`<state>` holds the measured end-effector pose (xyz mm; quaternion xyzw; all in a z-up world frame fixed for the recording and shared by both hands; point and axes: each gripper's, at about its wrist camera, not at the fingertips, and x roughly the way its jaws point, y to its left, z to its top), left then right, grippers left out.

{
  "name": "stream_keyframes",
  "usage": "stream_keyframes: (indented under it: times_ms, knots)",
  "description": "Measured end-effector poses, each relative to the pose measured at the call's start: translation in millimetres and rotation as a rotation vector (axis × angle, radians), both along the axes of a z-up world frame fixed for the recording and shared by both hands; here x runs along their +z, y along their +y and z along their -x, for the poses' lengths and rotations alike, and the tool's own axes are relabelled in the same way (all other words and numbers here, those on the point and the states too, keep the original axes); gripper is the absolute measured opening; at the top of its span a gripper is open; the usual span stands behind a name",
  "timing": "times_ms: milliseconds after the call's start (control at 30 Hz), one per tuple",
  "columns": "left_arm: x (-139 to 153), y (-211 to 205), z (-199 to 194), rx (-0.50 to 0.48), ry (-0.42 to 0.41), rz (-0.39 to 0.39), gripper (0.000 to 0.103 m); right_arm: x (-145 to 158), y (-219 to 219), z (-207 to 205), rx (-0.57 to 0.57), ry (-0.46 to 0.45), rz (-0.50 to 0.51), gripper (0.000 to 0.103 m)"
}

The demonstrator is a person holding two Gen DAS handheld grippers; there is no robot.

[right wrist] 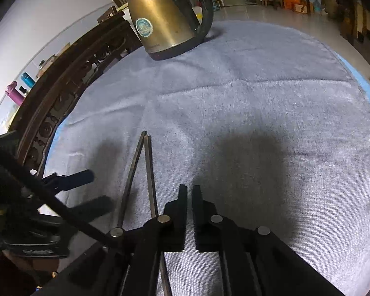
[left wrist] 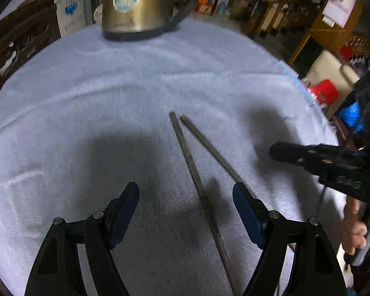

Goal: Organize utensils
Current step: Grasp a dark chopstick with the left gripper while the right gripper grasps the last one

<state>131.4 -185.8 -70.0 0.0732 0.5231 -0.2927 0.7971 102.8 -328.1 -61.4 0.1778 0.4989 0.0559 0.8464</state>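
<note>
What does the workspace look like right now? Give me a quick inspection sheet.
Surface: pale blue towel over the table, slightly wrinkled.
Job's things: two dark chopsticks lying in a narrow V, far tips nearly together.
Clutter: brass-coloured kettle upright at the far edge.
Grippers: left hand-held gripper open above the chopsticks; right hand-held gripper shut, empty, beside them.
Cables: dark cord by the left gripper.
Surroundings: carved wooden furniture, shelves, boxes.

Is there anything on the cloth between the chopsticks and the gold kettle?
No. Between the chopsticks and the kettle there is only bare blue-grey cloth. Both wrist views show it.
</note>
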Motion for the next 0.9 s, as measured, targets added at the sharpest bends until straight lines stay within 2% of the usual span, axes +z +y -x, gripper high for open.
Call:
stream_keyframes:
  times_ms: [33, 67, 133, 200, 267, 367, 533, 567, 600, 667, 733, 767, 800, 867, 900]
  knots:
    - [-2, -1, 1, -0.003, 0.002, 0.003, 0.073, -1, -1, 1, -0.005, 0.001, -0.002, 0.011]
    - [-1, -4, 3, -0.011, -0.02, -0.008, 0.064, -2, -2, 1, -0.008, 0.002, -0.005, 0.011]
    - [0, -8, 7, -0.023, -0.068, -0.065, 0.044, -4, -4, 2, -0.018, 0.004, -0.009, 0.011]
    - [2, -3, 6, -0.036, -0.083, -0.07, 0.016, -3, -3, 4, -0.018, 0.001, -0.008, 0.011]
    - [3, 7, 1, -0.041, -0.045, -0.042, 0.009, -2, -2, 3, -0.012, -0.002, -0.01, 0.011]
    - [5, 21, 4, -0.058, -0.06, -0.081, 0.007, 3, 5, -1, 0.002, -0.019, -0.011, 0.011]
    - [3, 53, 1, -0.067, -0.035, -0.101, 0.006, 10, 22, -13, 0.051, -0.023, -0.01, 0.012]
    - [3, 58, 0, -0.068, -0.021, -0.098, 0.006, 9, 26, -17, 0.062, -0.016, -0.006, 0.02]
    - [4, 62, -1, -0.064, -0.008, -0.096, 0.006, 8, 33, -23, 0.076, -0.005, 0.004, 0.037]
    - [7, 68, -5, -0.056, 0.004, -0.083, 0.006, 7, 41, -32, 0.089, 0.004, 0.022, 0.054]
    - [16, 69, -10, -0.048, -0.012, -0.057, 0.008, 9, 51, -41, 0.105, -0.02, 0.048, 0.053]
    - [20, 69, -13, -0.043, -0.022, -0.047, 0.011, 9, 55, -47, 0.108, -0.018, 0.069, 0.044]
    - [23, 67, -16, -0.038, -0.03, -0.039, 0.017, 9, 57, -51, 0.111, -0.009, 0.08, 0.035]
    - [27, 59, -24, -0.033, -0.036, -0.028, 0.03, 6, 62, -62, 0.131, 0.024, 0.097, 0.032]
    - [27, 53, -28, -0.035, -0.031, -0.021, 0.032, 5, 64, -68, 0.136, 0.031, 0.12, 0.032]
